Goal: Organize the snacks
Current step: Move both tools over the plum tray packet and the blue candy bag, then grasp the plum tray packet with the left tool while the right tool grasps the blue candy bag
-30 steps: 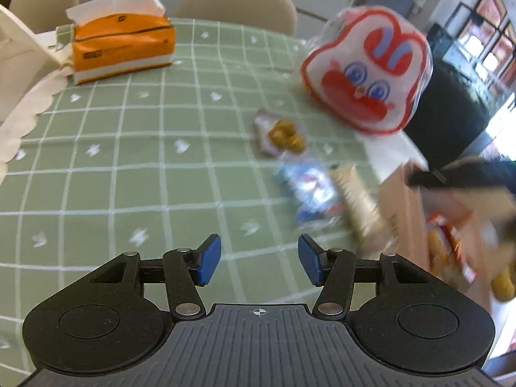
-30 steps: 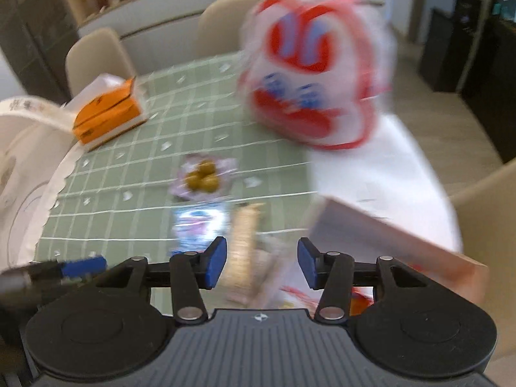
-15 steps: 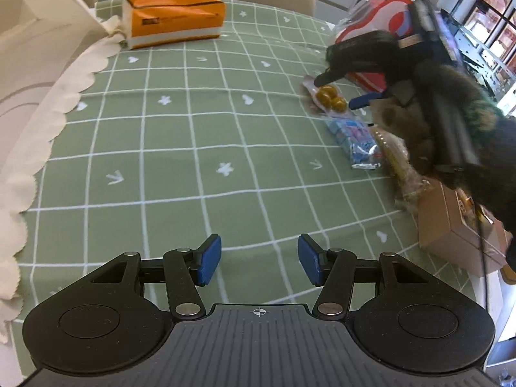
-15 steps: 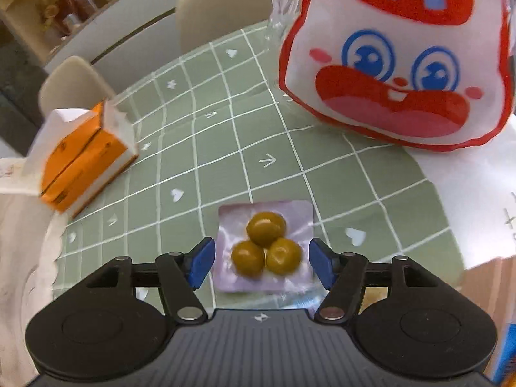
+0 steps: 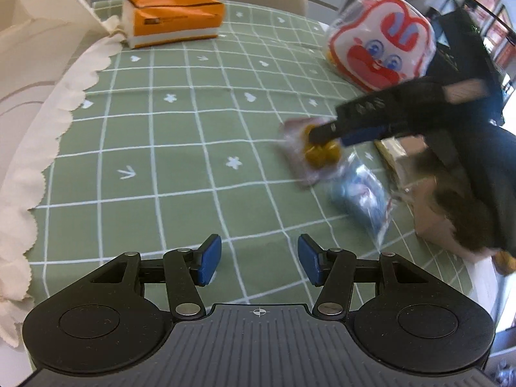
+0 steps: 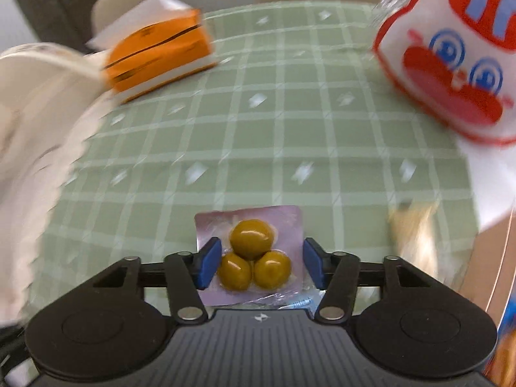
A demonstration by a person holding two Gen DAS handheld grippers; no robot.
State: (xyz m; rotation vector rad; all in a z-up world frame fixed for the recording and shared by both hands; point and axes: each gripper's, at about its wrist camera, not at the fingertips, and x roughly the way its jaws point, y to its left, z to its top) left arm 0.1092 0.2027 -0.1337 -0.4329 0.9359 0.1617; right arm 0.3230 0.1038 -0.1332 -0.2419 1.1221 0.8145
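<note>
Snack pouch (image 6: pixel 248 254), a pink packet holding three olive-brown balls, sits between the blue pads of the right gripper (image 6: pixel 258 266), whose jaws are closing. The left pad (image 6: pixel 208 266) looks to be at the packet's edge; the right pad (image 6: pixel 314 266) stands just off the balls, so whether the pinch has bitten I cannot tell. To do this well, I judge the pads should close on the flat film beside the balls, squarely and gently, so the packet neither buckles nor slips out forward. Beyond the jaws lies green checked cloth (image 6: pixel 274 122); farther out to the right stands a rabbit-faced bag (image 6: pixel 451 74), to the left a tissue box (image 6: pixel 158 54).

The left gripper (image 5: pixel 259 259) hangs with jaws spread and empty over bare cloth. Ahead of it to the right lie a blue packet (image 5: pixel 361 196) and a brown box (image 5: pixel 432 222), likely the bin.
</note>
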